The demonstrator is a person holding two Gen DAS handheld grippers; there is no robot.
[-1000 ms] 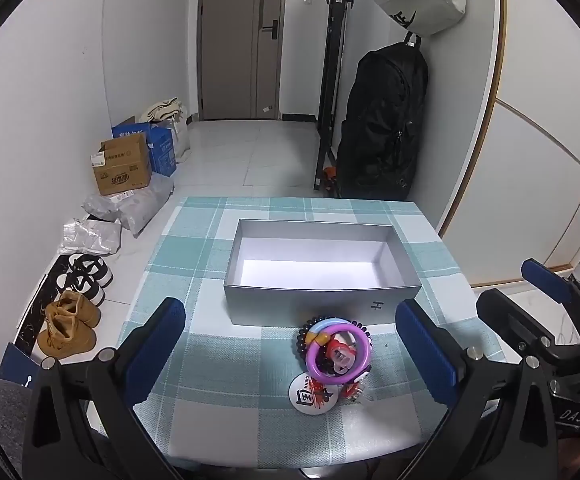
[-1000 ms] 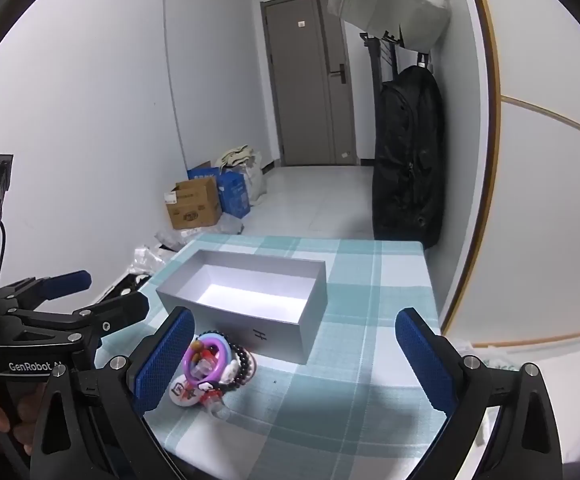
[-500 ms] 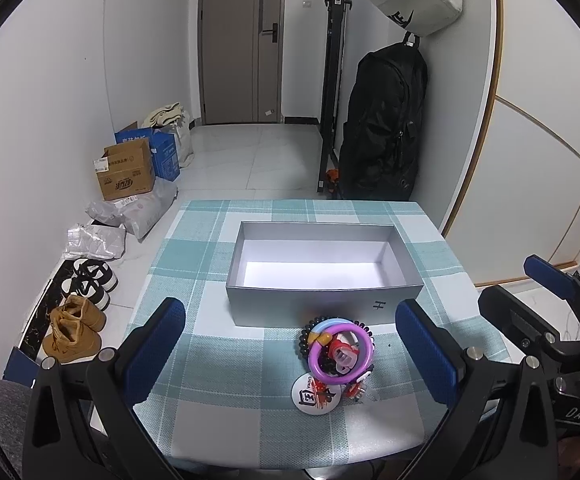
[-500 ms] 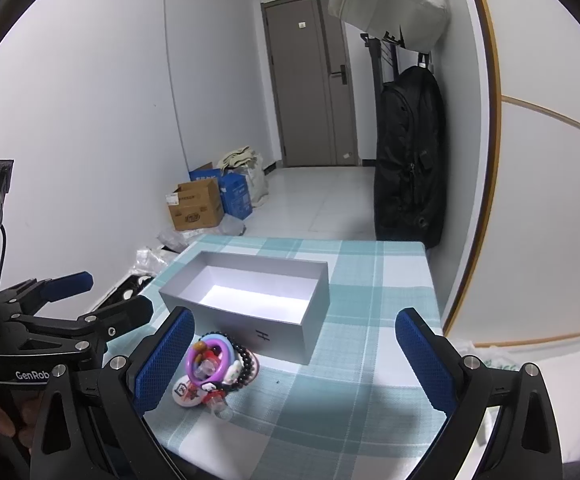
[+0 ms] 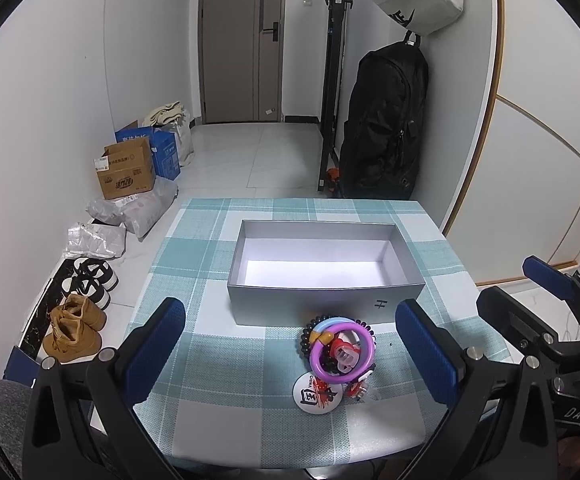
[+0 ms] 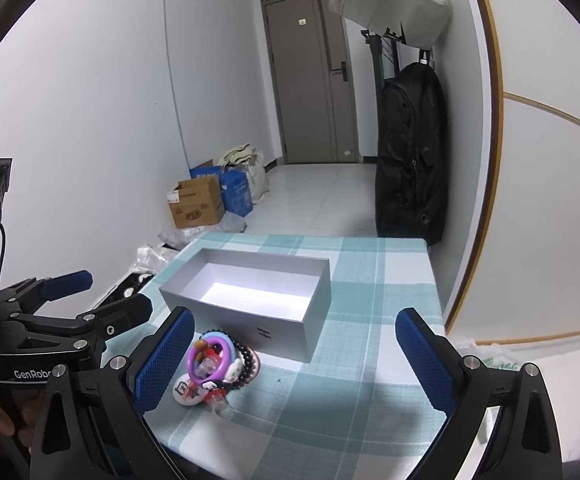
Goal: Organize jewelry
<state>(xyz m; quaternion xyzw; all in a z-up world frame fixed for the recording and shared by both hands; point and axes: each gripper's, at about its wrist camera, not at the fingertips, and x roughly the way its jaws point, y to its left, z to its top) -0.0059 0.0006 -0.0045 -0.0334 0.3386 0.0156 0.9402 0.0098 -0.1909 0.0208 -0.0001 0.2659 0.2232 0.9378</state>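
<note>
**Status: nothing sorted yet, box empty**

Counter (image 5: 218,412): checked cloth, carries everything. Both views agree.

Box (image 5: 321,296): grey, open-topped, sits mid-counter toward the far side. Inside shows only white floor, no items in it. So no part of the job is done, as far as I can judge.

Jewelry pile (image 5: 339,354): one heap on the near side of the box, just beside its front wall. Purple ring on top, dark bead bracelet (image 5: 307,340) under it, round white badge (image 5: 317,392) at the near edge, small red and clear bits tangled in. All of it left to move.

Left hand-held gripper (image 5: 290,356): jaws spread wide, holding nothing, hovering near the pile.

Right hand-held gripper (image 6: 293,360): jaws also wide apart, nothing between them, pile sits by its left finger.

Next step, my guess: first pick from the pile.
</note>
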